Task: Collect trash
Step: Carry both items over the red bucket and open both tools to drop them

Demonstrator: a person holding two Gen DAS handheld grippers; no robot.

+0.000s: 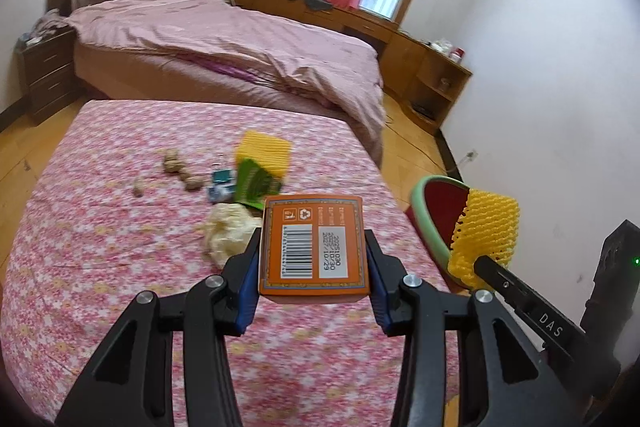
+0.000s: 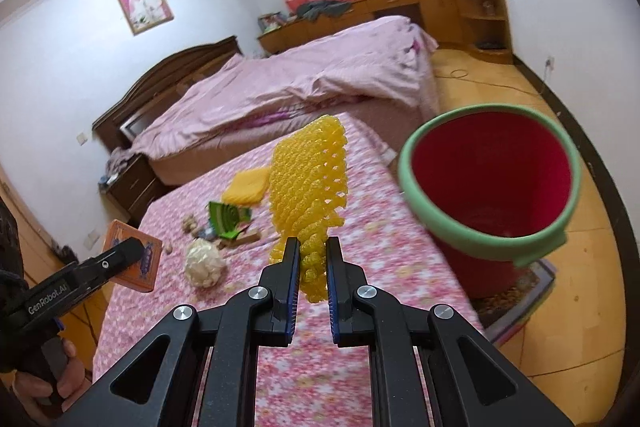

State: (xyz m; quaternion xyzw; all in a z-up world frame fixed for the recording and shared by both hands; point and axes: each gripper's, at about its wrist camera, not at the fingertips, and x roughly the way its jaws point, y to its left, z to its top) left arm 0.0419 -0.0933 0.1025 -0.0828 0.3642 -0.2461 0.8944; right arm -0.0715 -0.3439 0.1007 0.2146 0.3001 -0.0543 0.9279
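Note:
My left gripper (image 1: 312, 251) is shut on an orange carton (image 1: 314, 247) with a barcode, held above the floral table; it also shows in the right wrist view (image 2: 134, 255). My right gripper (image 2: 313, 259) is shut on a yellow foam fruit net (image 2: 308, 187), held up left of the red bucket (image 2: 492, 183) with a green rim; the net (image 1: 486, 231) and bucket (image 1: 440, 211) show at the right in the left wrist view. On the table lie a crumpled white wrapper (image 1: 230, 231), a green packet (image 1: 256, 183), a second yellow foam net (image 1: 264, 153), and walnut shells (image 1: 182, 173).
The table carries a pink floral cloth (image 1: 100, 227). A bed with a pink quilt (image 1: 224, 39) stands behind it. Wooden cabinets (image 1: 424, 71) line the far wall. The bucket stands on a mat (image 2: 516, 303) on the wooden floor right of the table.

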